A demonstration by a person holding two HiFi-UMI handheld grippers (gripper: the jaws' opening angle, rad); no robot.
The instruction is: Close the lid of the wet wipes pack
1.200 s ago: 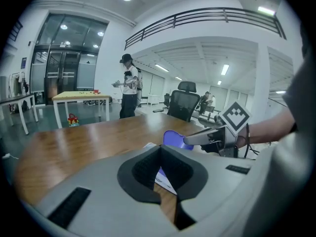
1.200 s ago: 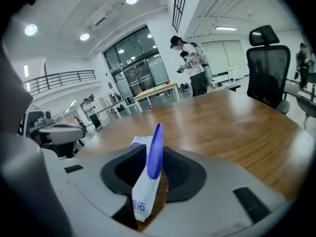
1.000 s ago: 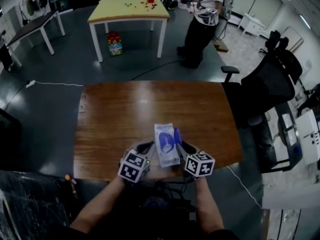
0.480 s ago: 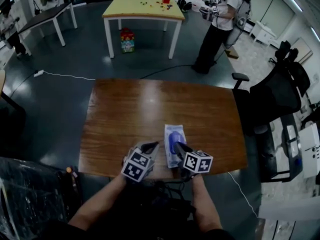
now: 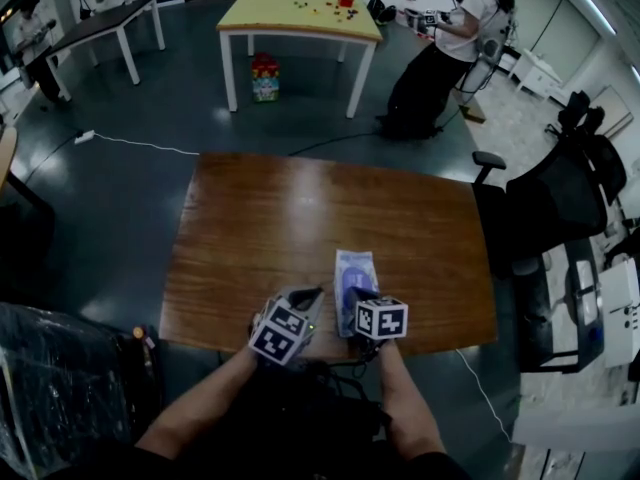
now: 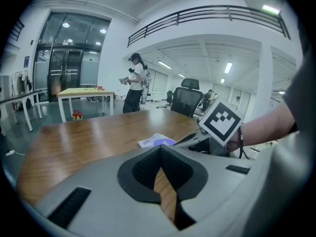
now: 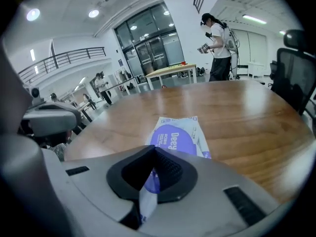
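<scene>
The wet wipes pack (image 5: 355, 268), white with a purple-blue lid patch, lies flat on the wooden table (image 5: 260, 228) near its front edge. My right gripper (image 5: 352, 296) is shut, and its tips rest over the pack's near end, where the lid is. In the right gripper view the pack (image 7: 181, 132) stretches away just past the closed tips of the right gripper (image 7: 154, 149). My left gripper (image 5: 314, 292) hovers shut just left of the pack, holding nothing. In the left gripper view the pack (image 6: 156, 141) lies ahead and right of the left gripper (image 6: 160, 149).
A black office chair (image 5: 552, 196) stands at the table's right end. Farther back are a yellow table (image 5: 300, 13) with small pieces on it, a toy box (image 5: 265, 76) under it, and a standing person (image 5: 440, 53) holding grippers.
My right gripper came down and toward the pack's near end, and its jaws closed. The blue lid flap that stood up a second ago lies down. The left gripper stayed put.
</scene>
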